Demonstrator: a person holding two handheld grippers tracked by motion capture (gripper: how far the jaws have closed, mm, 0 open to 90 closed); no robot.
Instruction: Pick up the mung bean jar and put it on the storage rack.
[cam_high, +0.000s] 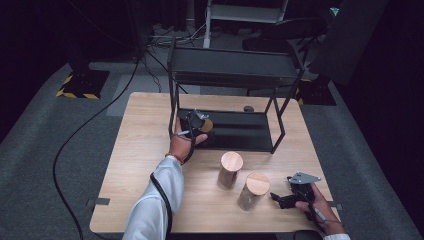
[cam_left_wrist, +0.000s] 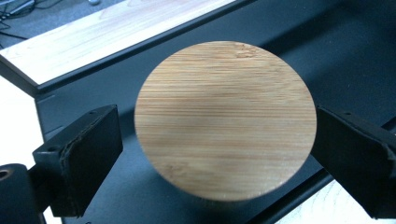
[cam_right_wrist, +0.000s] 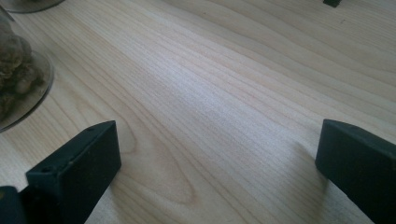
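A jar with a round bamboo lid (cam_left_wrist: 224, 116) stands on the black lower tier (cam_left_wrist: 303, 42) of a metal rack. My left gripper (cam_left_wrist: 219, 135) straddles it from above, open: a gap shows between the left pad and the lid's edge, and the right pad sits close beside it. In the high view the left gripper (cam_high: 197, 125) is at the tier's left end, with the lid (cam_high: 206, 125) just peeking out. My right gripper (cam_right_wrist: 219, 140) is open over bare wood with nothing between its fingers; it rests near the table's front right (cam_high: 281, 200).
Two more lidded jars (cam_high: 230, 169) (cam_high: 253, 190) stand on the table in front of the rack, the nearer one just left of my right gripper. The rack's upper shelf (cam_high: 232, 67) overhangs the lower tier. A small dark object (cam_high: 248, 108) lies behind the rack.
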